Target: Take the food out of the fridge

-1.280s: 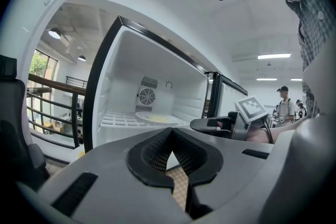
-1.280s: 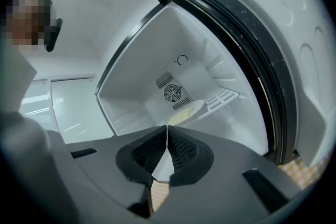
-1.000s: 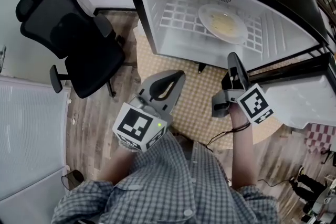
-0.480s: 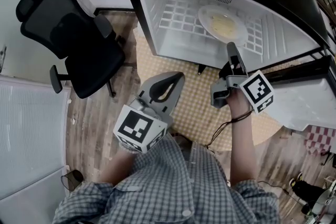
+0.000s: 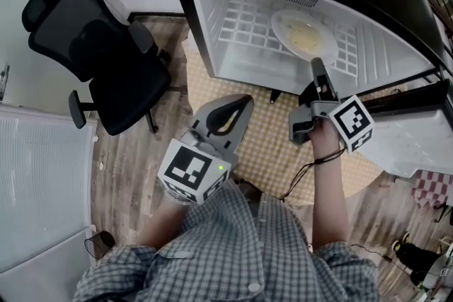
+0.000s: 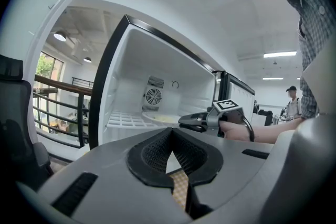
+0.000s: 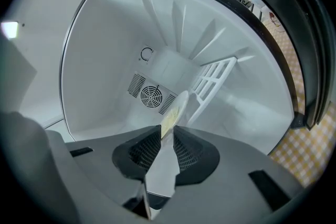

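The fridge (image 5: 202, 18) stands open, and on its white wire shelf (image 5: 244, 21) lies a pale plate of yellowish food (image 5: 303, 33). My right gripper (image 5: 316, 64) reaches into the opening, rolled on its side, with its tips right at the plate's near rim. In the right gripper view the plate (image 7: 177, 106) shows edge-on just past the right gripper (image 7: 167, 128), whose jaws stand a narrow slit apart with nothing between them. My left gripper (image 5: 244, 101) hangs back outside the fridge, shut and empty. It looks at the plate (image 6: 157, 118) and the right gripper (image 6: 185, 122).
A black office chair (image 5: 92, 46) stands left of the fridge. The fridge door (image 5: 417, 141) swings out at the right. A checked mat (image 5: 265, 127) covers the wooden floor before the fridge. A fan grille (image 7: 152, 96) sits in the back wall.
My right gripper has moved forward into the fridge opening up to the plate's rim and has rolled a little. The left gripper has stayed where it was.
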Action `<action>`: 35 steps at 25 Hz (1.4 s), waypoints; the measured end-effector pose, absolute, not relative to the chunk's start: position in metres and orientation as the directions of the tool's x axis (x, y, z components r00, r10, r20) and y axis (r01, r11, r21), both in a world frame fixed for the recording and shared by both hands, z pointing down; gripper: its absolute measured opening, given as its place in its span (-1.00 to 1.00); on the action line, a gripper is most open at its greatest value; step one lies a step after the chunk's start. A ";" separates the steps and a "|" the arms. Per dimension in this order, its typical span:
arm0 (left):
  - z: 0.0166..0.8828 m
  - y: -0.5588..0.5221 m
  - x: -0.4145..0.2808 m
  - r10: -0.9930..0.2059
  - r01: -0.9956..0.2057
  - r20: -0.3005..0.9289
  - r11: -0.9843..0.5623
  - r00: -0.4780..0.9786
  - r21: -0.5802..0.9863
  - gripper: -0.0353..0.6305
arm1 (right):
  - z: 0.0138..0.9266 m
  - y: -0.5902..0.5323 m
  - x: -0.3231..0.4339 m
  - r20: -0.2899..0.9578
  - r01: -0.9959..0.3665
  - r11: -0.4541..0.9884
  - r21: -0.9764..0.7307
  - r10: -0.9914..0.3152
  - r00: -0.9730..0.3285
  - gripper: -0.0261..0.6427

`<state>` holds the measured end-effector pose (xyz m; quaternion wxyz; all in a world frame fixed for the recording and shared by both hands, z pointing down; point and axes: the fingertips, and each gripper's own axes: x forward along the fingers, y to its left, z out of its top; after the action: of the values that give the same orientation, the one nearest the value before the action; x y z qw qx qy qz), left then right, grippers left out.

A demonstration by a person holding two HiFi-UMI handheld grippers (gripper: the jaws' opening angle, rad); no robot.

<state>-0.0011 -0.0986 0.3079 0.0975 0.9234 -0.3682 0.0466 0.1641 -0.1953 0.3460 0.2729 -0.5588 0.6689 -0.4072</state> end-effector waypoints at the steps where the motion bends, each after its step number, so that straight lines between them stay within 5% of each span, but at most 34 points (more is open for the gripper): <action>1: 0.307 -0.101 0.000 -0.668 -0.686 0.154 -0.712 0.728 0.153 -0.88 | 0.345 -0.195 0.163 0.084 -0.520 0.051 -0.853 -0.969 -0.234 -0.72; 13: 0.318 -0.150 0.033 -0.609 -0.573 0.111 -0.646 0.785 0.504 -0.86 | 0.342 -0.181 0.155 0.067 -0.490 0.096 -0.866 -0.951 -0.303 -0.76; 18: 0.329 -0.172 0.058 -0.588 -0.487 0.099 -0.550 0.803 0.678 -0.62 | 0.343 -0.177 0.152 0.064 -0.473 0.097 -0.876 -0.948 -0.312 -0.77; 35: 0.346 -0.195 0.084 -0.585 -0.275 0.048 -0.307 0.810 0.911 -0.59 | 0.341 -0.164 0.146 0.051 -0.493 0.134 -0.859 -0.937 -0.344 -0.78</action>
<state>0.0836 -0.1948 0.3458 0.5228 0.7946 -0.2707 -0.1481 0.1462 -0.1637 0.3415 0.2651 -0.5075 0.7049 -0.4187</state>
